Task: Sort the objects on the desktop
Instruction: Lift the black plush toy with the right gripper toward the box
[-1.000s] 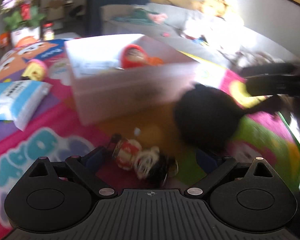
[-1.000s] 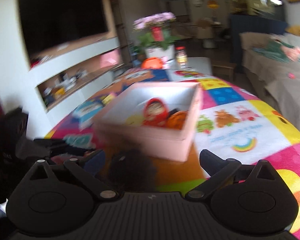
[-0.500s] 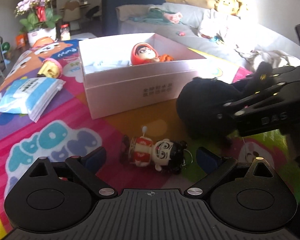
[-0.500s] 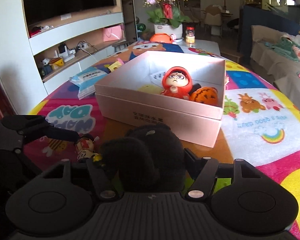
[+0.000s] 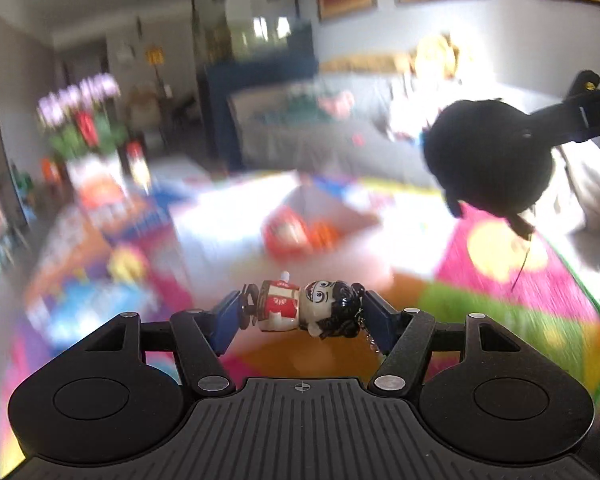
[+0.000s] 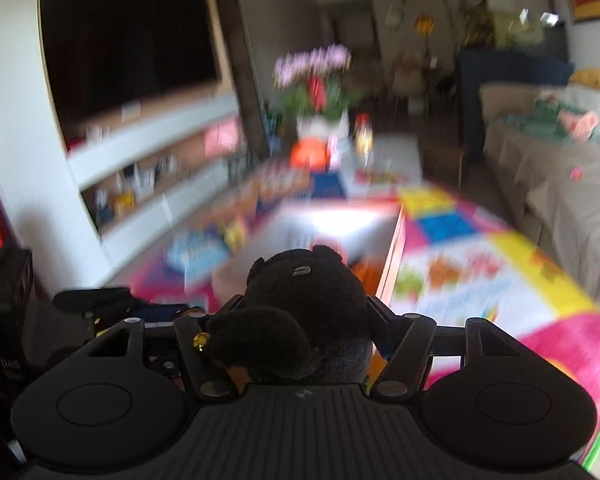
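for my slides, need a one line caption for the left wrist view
Left gripper clamps a small figurine lying sideways, lifted above the colourful mat.

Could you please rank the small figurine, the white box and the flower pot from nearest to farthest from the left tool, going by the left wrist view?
1. Figurine: clamped in the left tool.
2. White box: ahead, middle of the mat.
3. Flower pot: far left, beyond the box.

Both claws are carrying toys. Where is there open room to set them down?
The mat right of the white box looks bare, though blurred. Inside the box, the red doll crowds the middle. The left gripper holds the figurine, the right gripper the black plush.
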`<control>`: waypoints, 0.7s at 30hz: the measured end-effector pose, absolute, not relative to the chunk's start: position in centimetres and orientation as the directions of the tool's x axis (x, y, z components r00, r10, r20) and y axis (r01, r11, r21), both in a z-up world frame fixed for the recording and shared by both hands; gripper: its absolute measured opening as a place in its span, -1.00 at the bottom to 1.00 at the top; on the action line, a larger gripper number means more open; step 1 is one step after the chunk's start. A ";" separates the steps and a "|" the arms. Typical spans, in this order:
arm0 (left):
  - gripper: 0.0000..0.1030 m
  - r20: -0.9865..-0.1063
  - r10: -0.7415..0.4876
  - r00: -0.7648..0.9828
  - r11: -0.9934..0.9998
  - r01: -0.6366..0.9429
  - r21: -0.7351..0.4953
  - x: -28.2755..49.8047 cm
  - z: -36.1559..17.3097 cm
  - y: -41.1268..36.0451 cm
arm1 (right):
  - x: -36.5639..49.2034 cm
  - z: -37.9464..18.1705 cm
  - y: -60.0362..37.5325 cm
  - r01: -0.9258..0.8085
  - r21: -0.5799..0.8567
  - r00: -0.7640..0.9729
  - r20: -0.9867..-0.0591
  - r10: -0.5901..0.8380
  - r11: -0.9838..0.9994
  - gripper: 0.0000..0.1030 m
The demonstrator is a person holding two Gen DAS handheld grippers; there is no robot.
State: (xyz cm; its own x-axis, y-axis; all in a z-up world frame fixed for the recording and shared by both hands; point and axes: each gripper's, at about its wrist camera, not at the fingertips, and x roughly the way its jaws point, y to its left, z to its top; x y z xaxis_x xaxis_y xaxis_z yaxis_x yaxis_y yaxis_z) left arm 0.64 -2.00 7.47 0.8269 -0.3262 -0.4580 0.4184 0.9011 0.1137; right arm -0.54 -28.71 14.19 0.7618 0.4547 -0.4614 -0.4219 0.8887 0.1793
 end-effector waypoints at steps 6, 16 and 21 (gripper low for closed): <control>0.37 -0.338 -0.275 0.900 0.912 0.355 0.205 5.7 10.6 -2.8 | 0.6 16.4 -28.6 -0.399 0.135 0.818 -0.395 0.418 0.907 0.25; 0.88 -0.424 -0.273 0.864 0.937 0.339 0.088 9.8 7.8 -1.1 | 7.1 17.7 -26.8 -0.384 0.124 0.825 -0.399 0.401 0.915 0.25; 0.89 -0.538 -0.209 0.816 0.969 0.248 0.000 7.7 3.9 2.9 | 13.3 18.2 -25.3 -0.379 0.145 0.825 -0.395 0.405 0.914 0.25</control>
State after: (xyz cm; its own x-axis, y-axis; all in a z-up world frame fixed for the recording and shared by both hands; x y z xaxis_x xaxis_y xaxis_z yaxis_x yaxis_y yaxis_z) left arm 7.68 2.86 3.87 0.8165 -0.2088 -0.5383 0.2478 0.9688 0.0001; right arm 13.31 -25.28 18.24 0.8249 0.4046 -0.3948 -0.3788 0.9140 0.1453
